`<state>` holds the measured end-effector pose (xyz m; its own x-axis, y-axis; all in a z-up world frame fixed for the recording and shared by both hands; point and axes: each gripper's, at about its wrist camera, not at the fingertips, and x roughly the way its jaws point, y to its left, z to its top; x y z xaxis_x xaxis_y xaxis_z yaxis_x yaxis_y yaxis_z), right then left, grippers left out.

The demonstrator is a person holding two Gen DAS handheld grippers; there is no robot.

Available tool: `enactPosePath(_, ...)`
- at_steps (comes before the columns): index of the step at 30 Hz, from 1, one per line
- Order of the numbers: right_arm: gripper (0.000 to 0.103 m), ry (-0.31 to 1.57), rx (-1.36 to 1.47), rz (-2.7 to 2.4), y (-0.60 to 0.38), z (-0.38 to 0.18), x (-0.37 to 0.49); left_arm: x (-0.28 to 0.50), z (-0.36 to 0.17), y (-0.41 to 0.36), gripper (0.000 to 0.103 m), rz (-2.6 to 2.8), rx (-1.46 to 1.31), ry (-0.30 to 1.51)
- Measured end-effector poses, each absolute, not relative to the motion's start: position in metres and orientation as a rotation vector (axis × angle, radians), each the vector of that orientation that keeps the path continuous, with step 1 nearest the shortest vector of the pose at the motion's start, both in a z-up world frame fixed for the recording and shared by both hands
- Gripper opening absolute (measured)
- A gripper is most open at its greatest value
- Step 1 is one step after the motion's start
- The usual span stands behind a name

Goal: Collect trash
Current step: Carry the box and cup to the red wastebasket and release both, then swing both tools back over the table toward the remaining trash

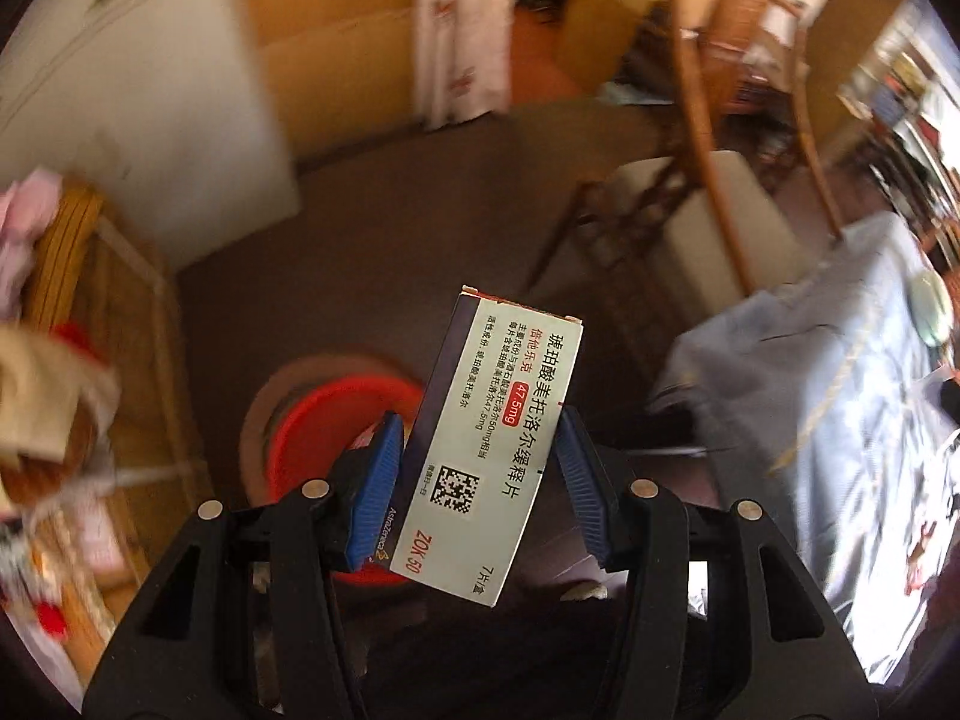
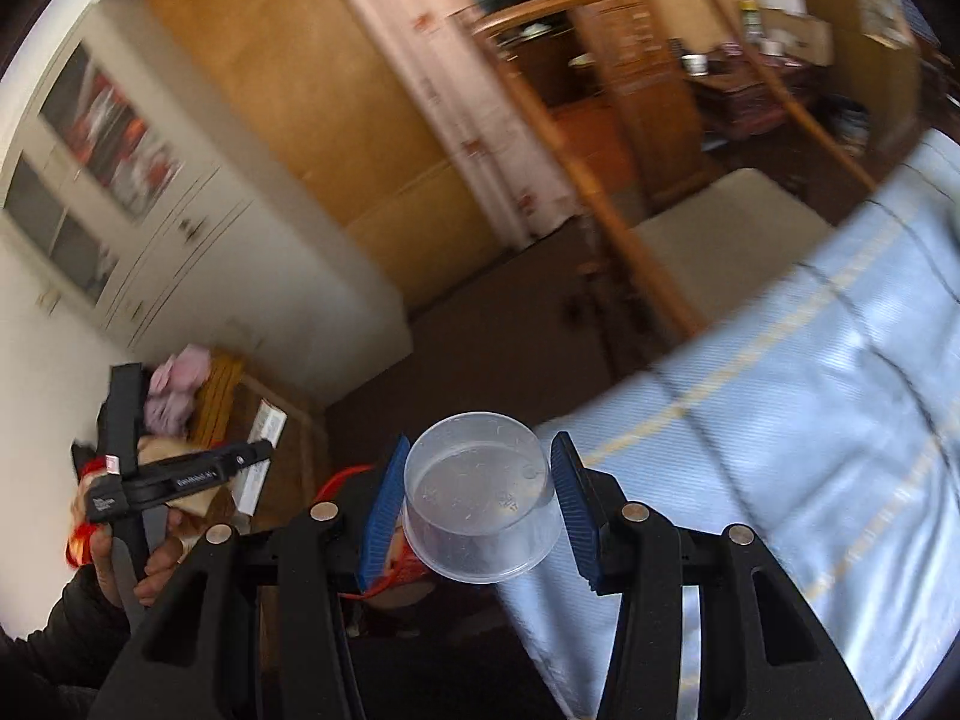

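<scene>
Left wrist view: medicine box (image 1: 489, 444) clamped between left hand-held gripper (image 1: 477, 474) pads.

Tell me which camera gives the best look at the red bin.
The left wrist view. There the red bin sits on the floor below the left claw, its rim and inside showing beside the medicine box. The right wrist view shows only red slivers behind the right claw holding the plastic cup.

The box (image 1: 489, 444) sits between the left hand-held gripper's (image 1: 477, 468) fingers, above the bin (image 1: 336, 426); the desk (image 1: 840, 420) lies to the right.
</scene>
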<state>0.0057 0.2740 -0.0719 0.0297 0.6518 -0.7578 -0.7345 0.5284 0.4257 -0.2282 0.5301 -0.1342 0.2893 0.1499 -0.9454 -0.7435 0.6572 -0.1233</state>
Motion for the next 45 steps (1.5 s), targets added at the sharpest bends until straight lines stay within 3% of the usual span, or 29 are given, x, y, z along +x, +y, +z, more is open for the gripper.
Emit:
enactPosePath(7,0.048,1.14,-0.193,1.177,0.338,-0.073,-0.027,-0.274,-0.167,0.556,0.061,0.717,-0.773,1.19)
enactPosePath(15,0.048,1.158,-0.309,1.31,0.412,-0.072,-0.066,-0.307,-0.152,0.58,0.077,0.787,-0.824,1.127)
enactPosePath(29,0.049,1.225,-0.511,1.549,0.506,-0.09,-0.151,-0.371,-0.144,0.622,0.084,0.925,-0.891,1.104)
enactPosePath(33,0.06,1.196,-0.515,1.599,0.523,-0.081,-0.166,-0.384,-0.142,0.627,0.085,0.951,-0.905,1.095)
enactPosePath(45,0.06,1.214,-0.404,1.442,0.493,-0.077,-0.113,-0.342,-0.141,0.629,0.087,0.859,-0.851,1.101)
